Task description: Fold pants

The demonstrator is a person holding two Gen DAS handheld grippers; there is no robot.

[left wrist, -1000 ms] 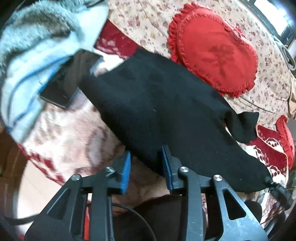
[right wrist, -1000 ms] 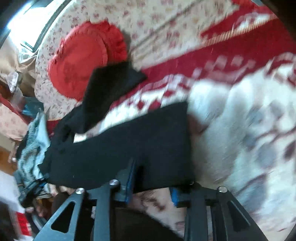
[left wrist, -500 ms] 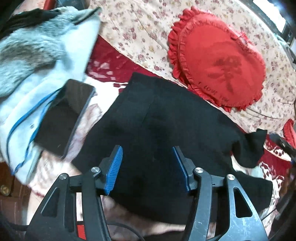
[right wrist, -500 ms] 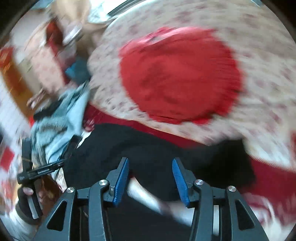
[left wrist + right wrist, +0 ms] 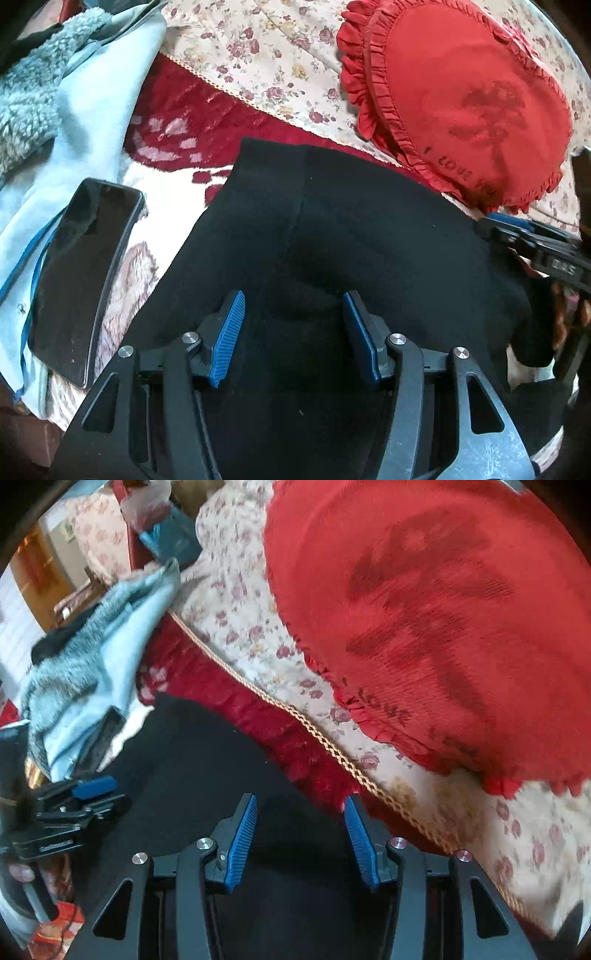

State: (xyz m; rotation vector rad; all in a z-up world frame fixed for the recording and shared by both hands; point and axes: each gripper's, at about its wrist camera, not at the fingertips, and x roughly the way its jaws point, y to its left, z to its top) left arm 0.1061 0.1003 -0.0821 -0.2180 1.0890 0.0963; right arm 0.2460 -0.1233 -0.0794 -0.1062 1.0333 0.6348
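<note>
Black pants lie partly folded just below the red heart cushion. Left gripper and right gripper both wide, empty. Likely between folds; next, regrip an edge.

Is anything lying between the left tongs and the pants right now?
Nothing visible. The left tongs are open directly over the black pants, with bare cloth between the pads. The phone lies off to the left on the blue jacket, clear of the pants.
</note>
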